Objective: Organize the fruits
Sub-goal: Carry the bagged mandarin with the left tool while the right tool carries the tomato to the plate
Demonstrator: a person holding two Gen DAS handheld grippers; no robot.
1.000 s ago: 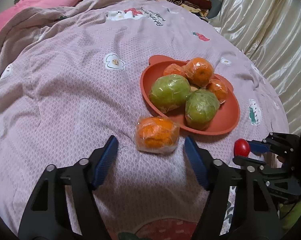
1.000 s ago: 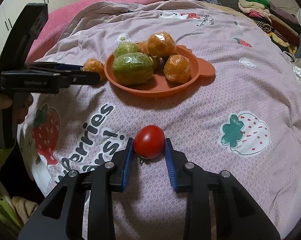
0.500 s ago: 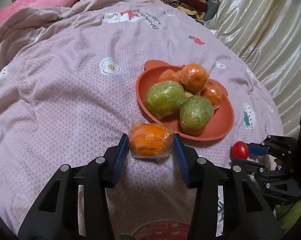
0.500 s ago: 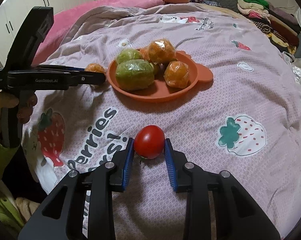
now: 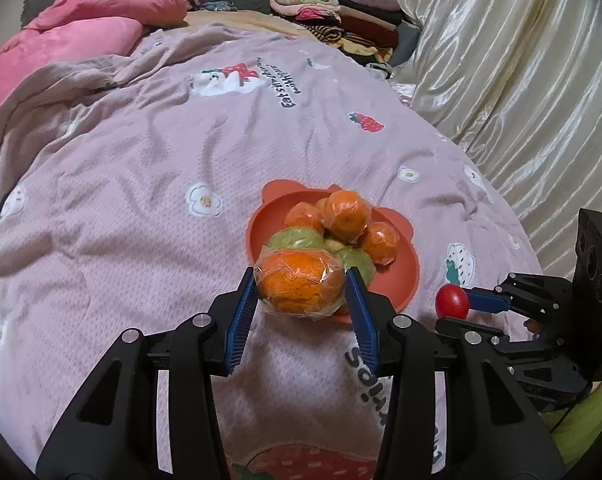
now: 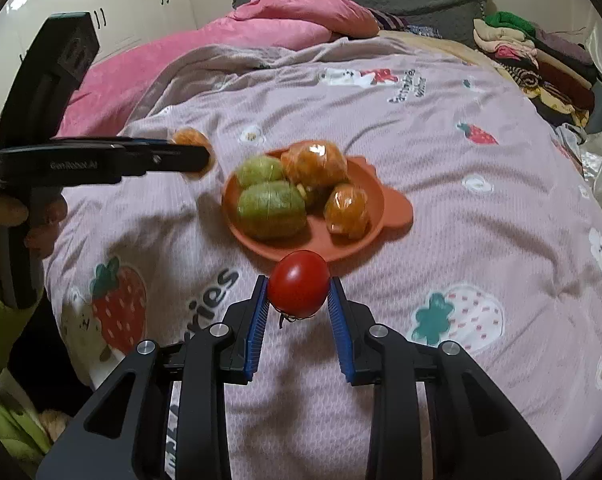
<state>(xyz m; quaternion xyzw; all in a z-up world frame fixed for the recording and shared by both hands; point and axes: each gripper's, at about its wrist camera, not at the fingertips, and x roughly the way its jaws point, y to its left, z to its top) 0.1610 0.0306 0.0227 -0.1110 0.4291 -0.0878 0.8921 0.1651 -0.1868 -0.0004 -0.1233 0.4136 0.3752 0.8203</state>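
Observation:
My left gripper (image 5: 301, 286) is shut on a plastic-wrapped orange (image 5: 299, 282) and holds it in the air just short of the orange plate (image 5: 405, 276). The plate carries two wrapped green fruits (image 6: 271, 210) and several wrapped oranges (image 6: 315, 164). My right gripper (image 6: 299, 292) is shut on a red tomato (image 6: 299, 282), held above the bedcover near the plate's front rim (image 6: 285, 252). The left gripper also shows in the right wrist view (image 6: 197, 156), with its orange (image 6: 189, 138). The tomato also shows in the left wrist view (image 5: 452, 301).
The plate lies on a pink patterned bedcover (image 5: 141, 184). A pink duvet (image 6: 237, 44) lies at the head of the bed. A stack of folded clothes (image 5: 337, 12) sits at the far corner. A cream curtain (image 5: 521, 80) hangs along the right side.
My left gripper closed on the wrapped orange and lifted it off the bedcover toward the plate. My right gripper lifted the tomato and moved it closer to the plate.

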